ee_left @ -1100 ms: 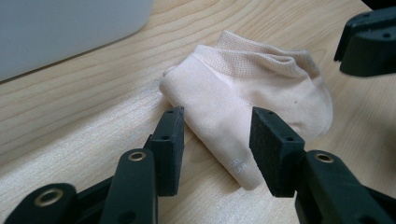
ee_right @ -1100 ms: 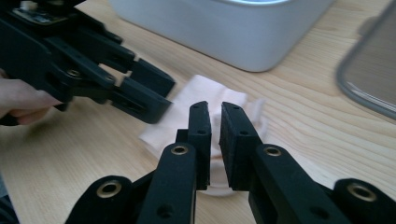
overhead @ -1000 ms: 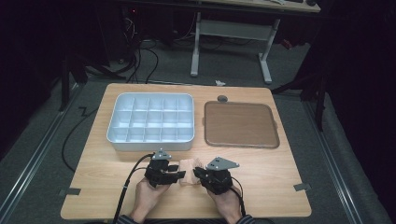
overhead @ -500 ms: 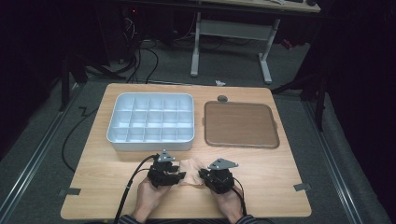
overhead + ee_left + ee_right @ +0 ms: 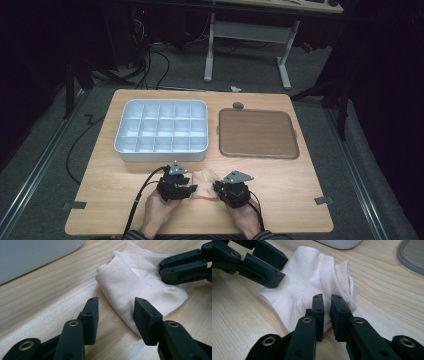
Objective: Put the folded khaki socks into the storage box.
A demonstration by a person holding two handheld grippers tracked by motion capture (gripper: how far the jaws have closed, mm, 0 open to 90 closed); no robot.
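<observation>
Wood-grain counter [image 5: 300,185] carries a cream sock [image 5: 204,180] at lower centre of the high view, below a white divided tray [image 5: 162,127]. Left hand-held gripper [image 5: 115,311] stands wide over the sock's edge; right hand-held gripper [image 5: 327,305] is nearly closed, pinching the sock.

The bench [image 5: 125,200] is pale wood with a fine straight grain, smooth and faintly satin. On it near the front lies a sock [image 5: 140,285] of cream knit cloth — soft, matt, ribbed at the cuff. Each tool — left tool [image 5: 116,315], right tool [image 5: 327,307] — is matt black plastic with brass-coloured rivets. The compartment box [image 5: 162,150] looks like smooth pale plastic; the brown tray [image 5: 257,134] has a dull, leathery face.
</observation>
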